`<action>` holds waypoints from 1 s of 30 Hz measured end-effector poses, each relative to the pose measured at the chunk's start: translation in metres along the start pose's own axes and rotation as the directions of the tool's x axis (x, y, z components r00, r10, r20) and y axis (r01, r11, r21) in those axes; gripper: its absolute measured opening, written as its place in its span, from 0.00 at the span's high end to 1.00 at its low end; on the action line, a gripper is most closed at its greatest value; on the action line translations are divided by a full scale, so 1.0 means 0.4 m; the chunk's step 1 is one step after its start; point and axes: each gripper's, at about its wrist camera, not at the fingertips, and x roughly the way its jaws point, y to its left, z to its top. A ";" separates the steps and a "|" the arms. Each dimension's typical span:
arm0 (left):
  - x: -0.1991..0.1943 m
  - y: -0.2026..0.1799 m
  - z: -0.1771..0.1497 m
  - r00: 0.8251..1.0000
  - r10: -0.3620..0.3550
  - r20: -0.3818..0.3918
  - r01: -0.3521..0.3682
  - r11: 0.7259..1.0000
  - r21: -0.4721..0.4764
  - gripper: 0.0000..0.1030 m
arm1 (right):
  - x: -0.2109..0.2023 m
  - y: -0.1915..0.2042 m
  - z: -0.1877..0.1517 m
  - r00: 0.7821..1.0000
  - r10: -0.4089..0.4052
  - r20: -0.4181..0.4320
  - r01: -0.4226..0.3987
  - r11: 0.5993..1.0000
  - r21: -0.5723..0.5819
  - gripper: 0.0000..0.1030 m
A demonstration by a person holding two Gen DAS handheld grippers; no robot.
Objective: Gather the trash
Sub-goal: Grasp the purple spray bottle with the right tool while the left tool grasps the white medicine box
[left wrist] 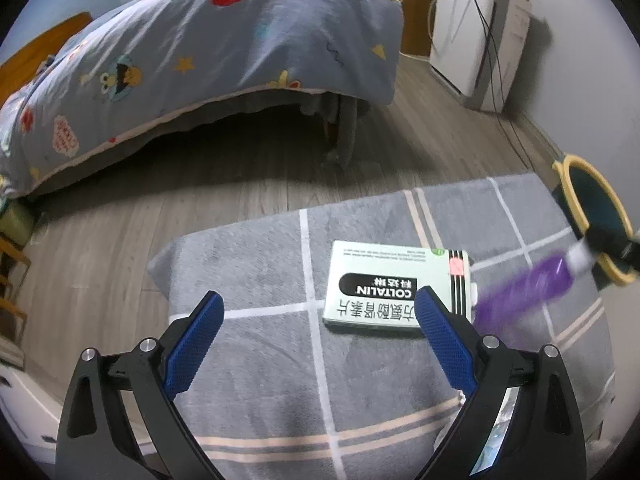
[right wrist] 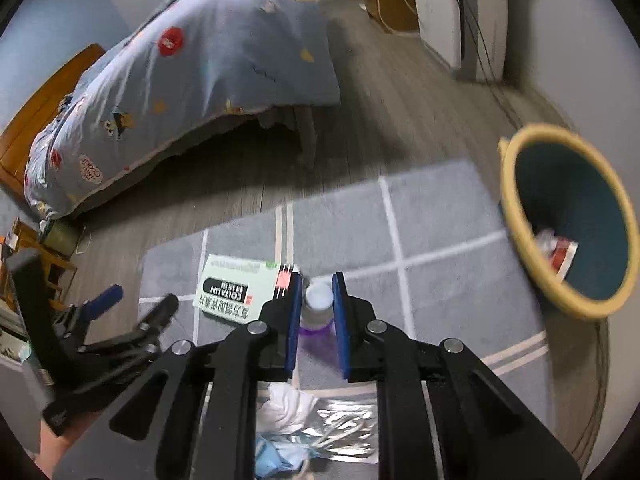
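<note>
Left wrist view: the left gripper hangs wide open and empty over a grey checked rug, its blue pads astride nothing. Just ahead on the rug lies a flat medicine box. To its right a purple bottle streaks across in blur, carried by the right gripper toward the yellow-rimmed bin at the frame's edge. A bed fills the background.

Right wrist view: the right gripper is clamped on the bottle, pads pressing its sides below the white cap, the bottle clear of the rug. The box lies just left of it, and the left gripper shows at far left. Only here is the bin's inside seen, with a crumpled wrapper already at the bottom. Only here, too, does more rubbish show below the jaws: a white tissue, foil packaging and something blue.

The bottle looks light, stiff and smooth, likely to slip unless held across its body as now. The box looks light and crushable, and is best taken across its narrow width.
</note>
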 end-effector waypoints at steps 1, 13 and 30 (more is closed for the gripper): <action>0.002 -0.004 0.000 1.000 -0.004 -0.002 0.004 1.000 0.009 0.08 | -0.015 -0.008 -0.001 1.000 -0.005 0.009 0.005 1.000 -0.010 0.86; 0.118 -0.117 -0.033 0.987 -0.103 -0.127 0.135 0.951 0.279 0.08 | -0.069 -0.068 0.081 0.998 0.012 0.056 -0.008 0.998 -0.068 0.86; 0.255 -0.240 0.047 0.988 -0.124 -0.096 0.155 0.852 0.500 0.05 | -0.064 -0.192 0.104 0.998 0.061 0.021 -0.060 0.998 -0.023 0.86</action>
